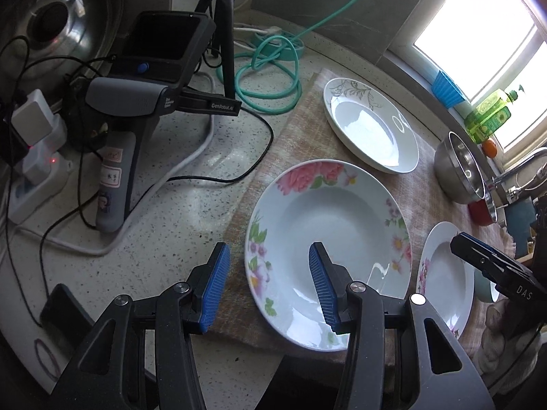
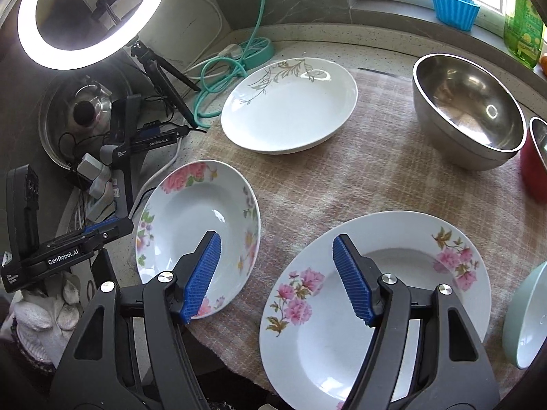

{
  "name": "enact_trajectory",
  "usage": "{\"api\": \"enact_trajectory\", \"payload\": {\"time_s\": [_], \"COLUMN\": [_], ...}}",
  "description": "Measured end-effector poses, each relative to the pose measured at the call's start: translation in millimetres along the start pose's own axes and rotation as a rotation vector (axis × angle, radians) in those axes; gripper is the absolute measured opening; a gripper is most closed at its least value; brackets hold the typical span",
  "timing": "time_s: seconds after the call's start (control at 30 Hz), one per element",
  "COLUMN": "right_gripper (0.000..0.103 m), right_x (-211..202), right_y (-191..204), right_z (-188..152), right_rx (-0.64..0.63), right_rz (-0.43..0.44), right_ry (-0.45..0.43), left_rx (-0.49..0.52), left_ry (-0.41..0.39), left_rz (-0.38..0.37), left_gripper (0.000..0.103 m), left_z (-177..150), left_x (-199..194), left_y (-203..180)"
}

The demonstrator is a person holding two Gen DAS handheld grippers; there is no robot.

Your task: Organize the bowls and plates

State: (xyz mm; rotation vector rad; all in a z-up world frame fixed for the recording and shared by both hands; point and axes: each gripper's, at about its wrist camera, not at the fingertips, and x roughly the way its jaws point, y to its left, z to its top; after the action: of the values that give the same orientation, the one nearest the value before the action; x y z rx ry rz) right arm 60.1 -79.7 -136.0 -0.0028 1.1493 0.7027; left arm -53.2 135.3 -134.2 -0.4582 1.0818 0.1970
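My left gripper (image 1: 270, 287) hangs wide open over the near-left edge of the cloth (image 1: 301, 136), holding nothing; its right pad sits above the rose plate (image 1: 328, 232), its left pad over the bare counter (image 1: 171, 232). My right gripper (image 2: 277, 280) is also spread wide and empty, straddling the gap between the rose plate (image 2: 198, 235) and the pink plate (image 2: 376, 307).

All the dishes sit upright, mouths up, on the cloth. The rose plate lies at the cloth's left edge, the pink plate at the near edge just beside it, apart by a narrow strip of cloth. The leaf plate (image 2: 290, 106) is an oval at the far-left part of the cloth, its long axis running from near left to far right in the right view. A steel bowl (image 2: 468, 112) stands toward the far-right edge, with a red bowl (image 2: 533, 177) just beside it at the right edge, and a green bowl (image 2: 526, 317) at the near-right corner.

Off the cloth to the left the counter is crowded: a spare gripper (image 1: 136, 102) on its stand, a power strip (image 1: 34, 171) with chargers, black cables, a coiled green hose (image 1: 270, 78), a tripod (image 1: 225, 34) and ring light (image 2: 92, 17). On the sill sit a blue cup (image 2: 453, 8) and a green bottle (image 2: 523, 27).
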Motion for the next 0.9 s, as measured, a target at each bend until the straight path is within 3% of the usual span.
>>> {"api": "enact_trajectory", "payload": {"time_s": [0.1,0.3,0.47,0.53,0.63,0.9], "right_gripper": [0.056,0.048,0.035,0.029,0.019,0.01], "right_x": [14.2,34.2,47.1,51.0,54.9,60.4], "right_y": [-2.1,-2.9,-4.4,-3.6,-0.6,2.5], "right_z": [2.8,5.8,8.1,7.9,7.0,5.6], "right_rx": [0.032,0.05,0.076,0.077,0.069,0.062], "right_rz": [0.027,0.045,0.081,0.09,0.102,0.107], "right_ry": [0.037,0.075,0.104,0.114,0.127,0.135], "left_rx": [-0.014,-0.042,-0.058,-0.06,-0.061,-0.063], "left_ry": [0.021,0.051,0.068,0.076,0.087,0.103], "left_rz": [-0.014,-0.047,-0.062,-0.069,-0.077,-0.086], "left_gripper": [0.047,0.047,0.043,0.04,0.027,0.018], "left_z": [-1.5,-1.9,-1.6,-1.3,-1.8,-0.6], "left_x": [6.8,16.8,23.5,25.4,27.7,35.4], "left_y": [3.7,11.1,16.3,16.7,18.0,19.8]}}
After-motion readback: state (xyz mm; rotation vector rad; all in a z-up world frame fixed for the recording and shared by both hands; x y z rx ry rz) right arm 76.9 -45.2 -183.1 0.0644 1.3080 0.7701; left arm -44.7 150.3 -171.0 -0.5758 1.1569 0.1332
